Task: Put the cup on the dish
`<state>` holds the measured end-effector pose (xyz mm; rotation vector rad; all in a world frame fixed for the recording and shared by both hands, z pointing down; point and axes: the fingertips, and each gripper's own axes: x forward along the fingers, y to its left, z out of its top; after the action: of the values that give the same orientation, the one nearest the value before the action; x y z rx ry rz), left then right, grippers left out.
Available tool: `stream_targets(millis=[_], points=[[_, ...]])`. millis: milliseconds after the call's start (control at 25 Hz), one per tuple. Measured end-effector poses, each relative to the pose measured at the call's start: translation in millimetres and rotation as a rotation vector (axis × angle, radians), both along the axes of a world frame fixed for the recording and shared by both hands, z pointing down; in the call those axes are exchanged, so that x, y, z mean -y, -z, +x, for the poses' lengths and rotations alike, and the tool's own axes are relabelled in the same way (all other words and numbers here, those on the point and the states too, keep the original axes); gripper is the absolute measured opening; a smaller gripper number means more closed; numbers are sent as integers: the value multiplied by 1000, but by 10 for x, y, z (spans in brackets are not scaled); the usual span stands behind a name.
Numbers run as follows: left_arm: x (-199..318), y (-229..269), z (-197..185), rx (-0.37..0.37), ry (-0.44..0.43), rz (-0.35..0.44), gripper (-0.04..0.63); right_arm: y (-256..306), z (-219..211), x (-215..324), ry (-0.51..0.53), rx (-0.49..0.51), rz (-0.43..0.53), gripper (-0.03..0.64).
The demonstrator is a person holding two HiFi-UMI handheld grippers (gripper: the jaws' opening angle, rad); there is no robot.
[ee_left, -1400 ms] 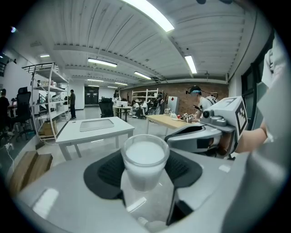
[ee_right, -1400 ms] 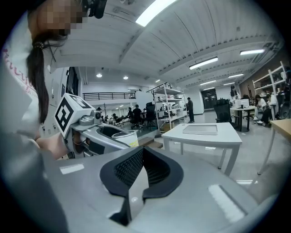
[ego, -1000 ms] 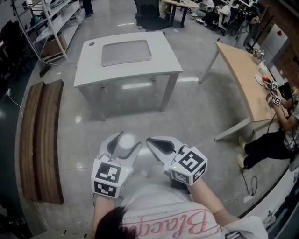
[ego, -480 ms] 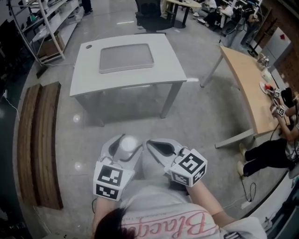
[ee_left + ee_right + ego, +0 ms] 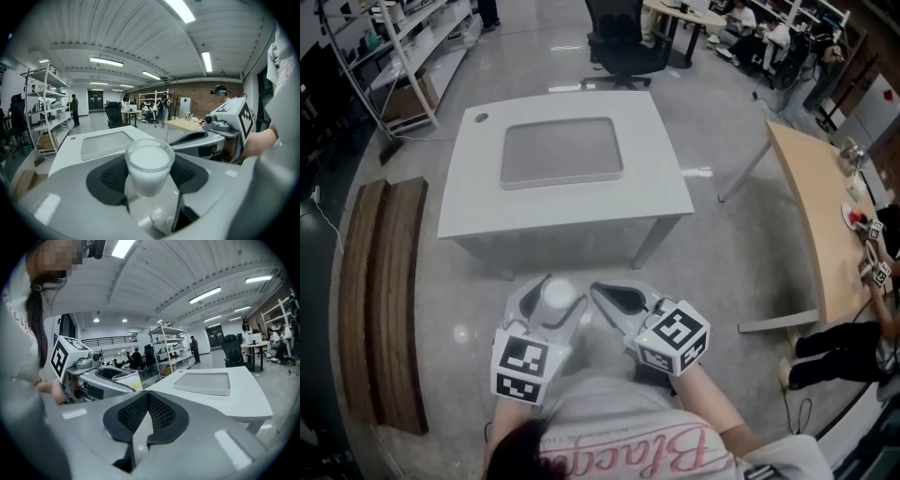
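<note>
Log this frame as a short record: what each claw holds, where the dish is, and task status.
left claw: shut on the white cup, cup upright
right claw: shut, nothing between its jaws
dish: grey, rectangular, lying on the white table ahead of the person
task status: cup not yet on the dish; it is carried over the floor, short of the table's near edge

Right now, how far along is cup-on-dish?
Done: cup gripped by the left gripper. In hand: cup held over the floor, short of the table. Left: reach the dish on the table, set the cup down, release. Right gripper shut, empty.
</note>
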<state>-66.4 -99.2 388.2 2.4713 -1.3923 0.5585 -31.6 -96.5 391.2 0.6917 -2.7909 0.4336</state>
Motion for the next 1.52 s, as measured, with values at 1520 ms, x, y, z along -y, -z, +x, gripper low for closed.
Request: stream_targets(millis=[1520], points=[[3524,-901,-504,74,132,61,264,-446,-265,2776,-40,-112,-105,2]])
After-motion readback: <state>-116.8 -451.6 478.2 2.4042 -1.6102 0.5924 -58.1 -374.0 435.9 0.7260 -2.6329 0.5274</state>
